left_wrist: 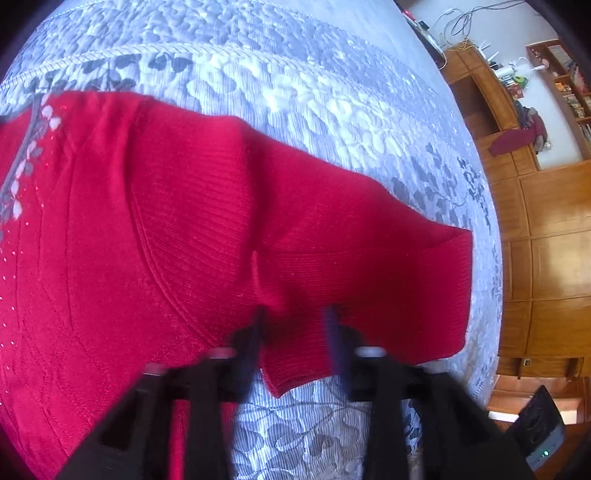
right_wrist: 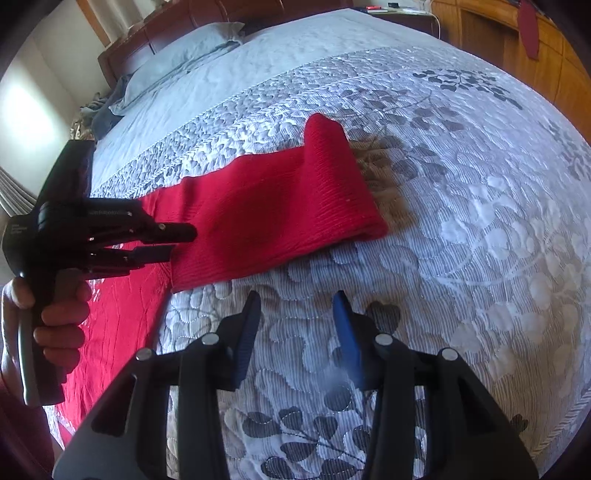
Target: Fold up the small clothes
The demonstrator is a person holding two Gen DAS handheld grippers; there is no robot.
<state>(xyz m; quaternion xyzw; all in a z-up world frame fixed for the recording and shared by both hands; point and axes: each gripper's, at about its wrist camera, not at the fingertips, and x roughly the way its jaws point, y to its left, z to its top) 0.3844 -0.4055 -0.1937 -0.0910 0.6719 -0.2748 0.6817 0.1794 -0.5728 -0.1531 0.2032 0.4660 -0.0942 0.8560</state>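
A red knit sweater point(left_wrist: 155, 229) lies flat on the quilted bedspread point(left_wrist: 295, 85), its sleeve point(left_wrist: 369, 266) stretched out to the right. My left gripper point(left_wrist: 295, 314) is open, its fingertips over the sleeve's near edge beside the armpit. In the right wrist view the sleeve point(right_wrist: 280, 214) runs up and right, its cuff end raised. The left gripper point(right_wrist: 177, 243) shows there from the side, jaws apart at the sleeve's base. My right gripper point(right_wrist: 295, 299) is open and empty over bare bedspread point(right_wrist: 461, 221), just short of the sleeve's edge.
Wooden cabinets and shelves point(left_wrist: 546, 229) stand past the bed's right side. A dark device point(left_wrist: 543, 424) sits by the bed edge. Pillows point(right_wrist: 177, 55) and a wooden headboard point(right_wrist: 155, 33) lie at the far end of the bed.
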